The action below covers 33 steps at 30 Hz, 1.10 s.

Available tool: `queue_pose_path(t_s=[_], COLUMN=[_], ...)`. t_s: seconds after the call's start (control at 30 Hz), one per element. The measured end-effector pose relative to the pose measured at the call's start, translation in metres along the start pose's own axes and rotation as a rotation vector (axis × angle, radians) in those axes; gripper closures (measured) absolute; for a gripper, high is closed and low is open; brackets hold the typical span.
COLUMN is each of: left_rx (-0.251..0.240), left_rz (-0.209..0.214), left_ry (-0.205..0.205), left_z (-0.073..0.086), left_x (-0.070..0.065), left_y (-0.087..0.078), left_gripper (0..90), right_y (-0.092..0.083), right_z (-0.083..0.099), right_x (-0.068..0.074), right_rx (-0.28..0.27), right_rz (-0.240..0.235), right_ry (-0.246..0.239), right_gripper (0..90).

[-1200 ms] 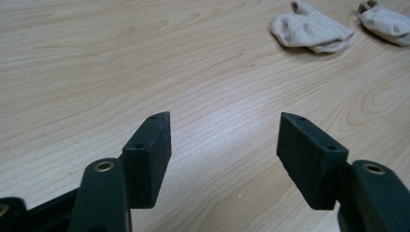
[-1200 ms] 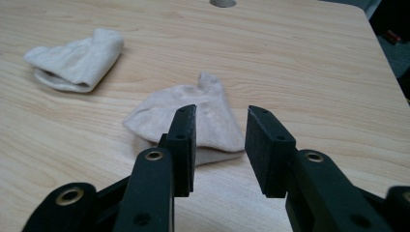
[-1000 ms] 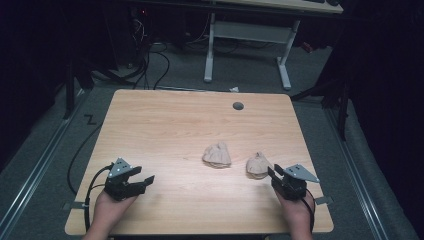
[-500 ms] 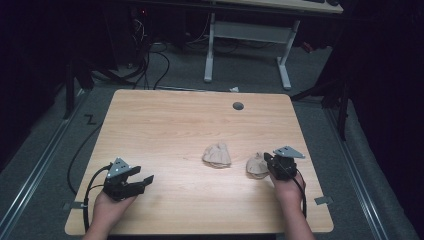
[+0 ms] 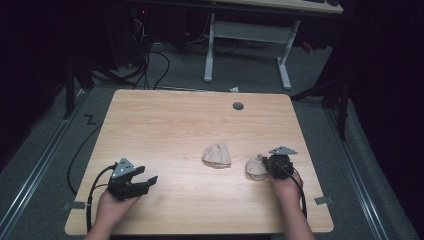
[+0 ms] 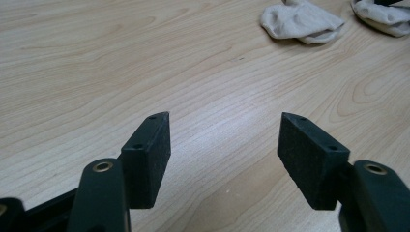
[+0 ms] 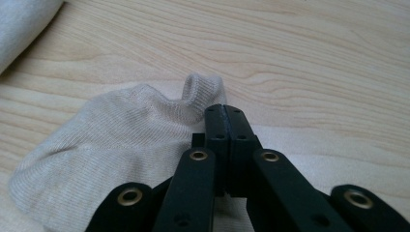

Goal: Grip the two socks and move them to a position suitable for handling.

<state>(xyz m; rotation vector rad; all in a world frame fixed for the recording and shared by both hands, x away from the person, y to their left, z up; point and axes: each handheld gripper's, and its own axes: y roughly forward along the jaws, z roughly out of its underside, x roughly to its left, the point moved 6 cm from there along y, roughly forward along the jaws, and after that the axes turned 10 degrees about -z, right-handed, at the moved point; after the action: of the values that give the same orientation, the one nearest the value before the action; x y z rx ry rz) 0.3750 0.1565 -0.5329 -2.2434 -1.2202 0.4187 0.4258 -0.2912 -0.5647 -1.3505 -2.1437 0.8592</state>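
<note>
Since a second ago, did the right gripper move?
Yes. The right gripper slid up the high view, away from the table's near edge, onto the sock. Its jaws have just closed, apparently pinching the cuff.

My left hand [image 5: 112, 207] holds the black two-jaw left gripper [image 5: 145, 183] low and nearly level, its jaws standing wide apart with nothing between them. My right hand [image 5: 286, 186] tips the black right gripper [image 5: 266, 167] forward and down; its jaws have just closed, pads meeting flat together.
</note>
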Motion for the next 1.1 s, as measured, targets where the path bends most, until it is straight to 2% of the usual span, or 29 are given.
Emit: queue_pose_path(t_s=[0.27, 0.37, 0.43, 0.63, 0.7, 0.8, 0.87, 0.97, 1.1], left_rx=[0.005, 0.006, 0.003, 0.005, -0.002, -0.008, -0.009, -0.010, -0.015], left_rz=[0.012, 0.016, 0.036, 0.044, 0.044, 0.050, 0.055, 0.051, 0.056], left_ry=[0.019, 0.040, 0.034, 0.082, 0.091, 0.078, 0.068, 0.074, 0.071], left_z=[-0.001, -0.003, -0.005, -0.008, -0.009, -0.009, -0.009, -0.010, -0.010], left_x=[-0.007, -0.012, -0.016, -0.026, -0.027, -0.026, -0.026, -0.026, -0.028], left_y=[0.001, 0.005, 0.007, 0.011, 0.009, 0.006, 0.007, 0.007, 0.006], left_gripper=[36.9, 36.9, 36.9, 36.8, 36.7, 36.7, 36.7, 36.7, 36.7], right_y=[-0.008, -0.012, -0.014, -0.018, -0.022, -0.036, -0.039, -0.035, -0.033], right_z=[0.010, 0.014, 0.017, 0.022, 0.020, 0.016, 0.023, 0.036, 0.038], right_x=[0.012, 0.020, 0.028, 0.048, 0.054, 0.055, 0.057, 0.062, 0.075], right_rx=[-0.013, -0.013, -0.010, 0.000, -0.018, -0.071, -0.063, -0.005, 0.009], right_rz=[-0.020, -0.023, -0.027, -0.036, -0.027, -0.023, -0.036, -0.046, -0.070], right_ry=[-0.009, -0.015, -0.023, -0.053, -0.071, -0.057, -0.047, -0.062, -0.093], right_gripper=[88.2, 88.3, 88.3, 87.7, 85.4, 86.9, 88.2, 89.6, 89.8])
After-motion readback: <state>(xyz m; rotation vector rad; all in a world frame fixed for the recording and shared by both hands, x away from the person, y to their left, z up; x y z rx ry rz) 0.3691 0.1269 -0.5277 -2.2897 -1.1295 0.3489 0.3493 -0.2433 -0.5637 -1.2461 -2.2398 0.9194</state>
